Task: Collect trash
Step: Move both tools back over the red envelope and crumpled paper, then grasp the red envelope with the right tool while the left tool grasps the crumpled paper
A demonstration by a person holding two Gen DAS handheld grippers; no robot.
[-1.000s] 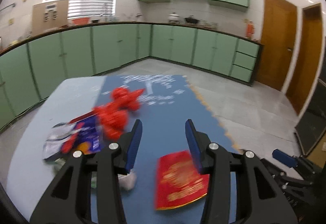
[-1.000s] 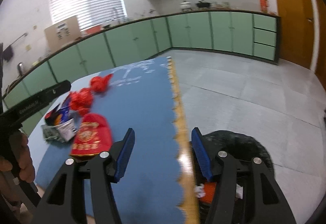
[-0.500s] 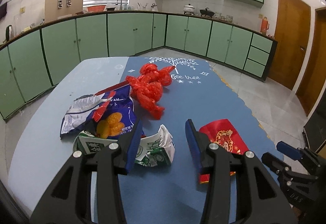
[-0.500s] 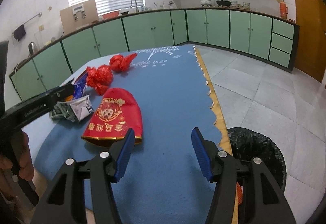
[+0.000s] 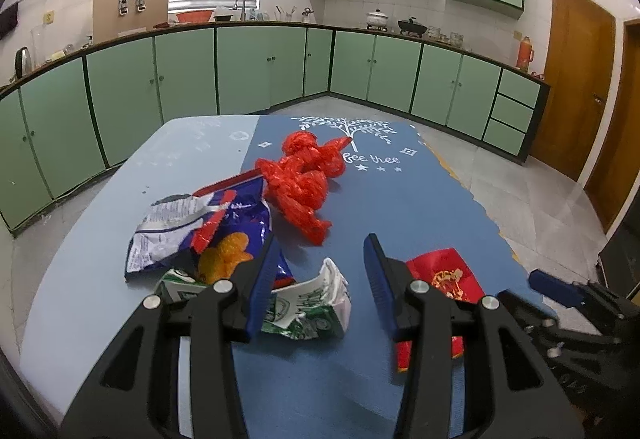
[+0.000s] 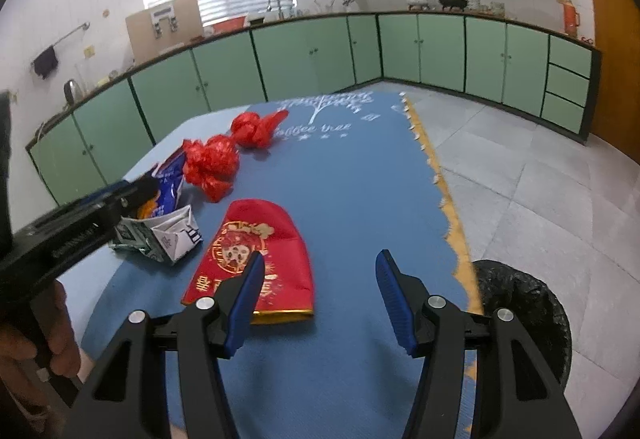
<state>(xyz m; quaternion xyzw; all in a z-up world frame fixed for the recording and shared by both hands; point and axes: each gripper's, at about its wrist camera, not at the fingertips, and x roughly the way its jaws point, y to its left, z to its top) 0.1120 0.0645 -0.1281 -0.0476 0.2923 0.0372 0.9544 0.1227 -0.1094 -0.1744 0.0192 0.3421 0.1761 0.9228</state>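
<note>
Trash: four pieces on the blue bench (image 5: 360,207), none in either gripper.
Crushed carton (image 5: 308,303): green/white, near edge of pile, just ahead of L gripper, partly behind its left finger; touches snack bag.
Snack bag (image 5: 188,235): blue/silver foil w/ orange print, flattened, left of carton, overlaps it at carton's left end.
Red plastic bags (image 5: 300,179): knotted, crumpled, lying farther back by white tree print on cloth; in R view look like two bunches (image 6: 212,163), one behind the other.
Red pouch (image 6: 256,251): flat, gold print, right of carton, apart from it; its near edge sits partly behind R gripper's left finger.
L gripper (image 5: 320,275): fingers wide apart, nothing between them, low over bench, pointed at carton.
R gripper (image 6: 320,291): fingers spread, empty, over bare cloth just right of pouch.
Bin (image 6: 520,319): black-lined, on floor off bench's right edge, beside R gripper.
Surroundings: green cabinets (image 5: 256,71) round the walls.
</note>
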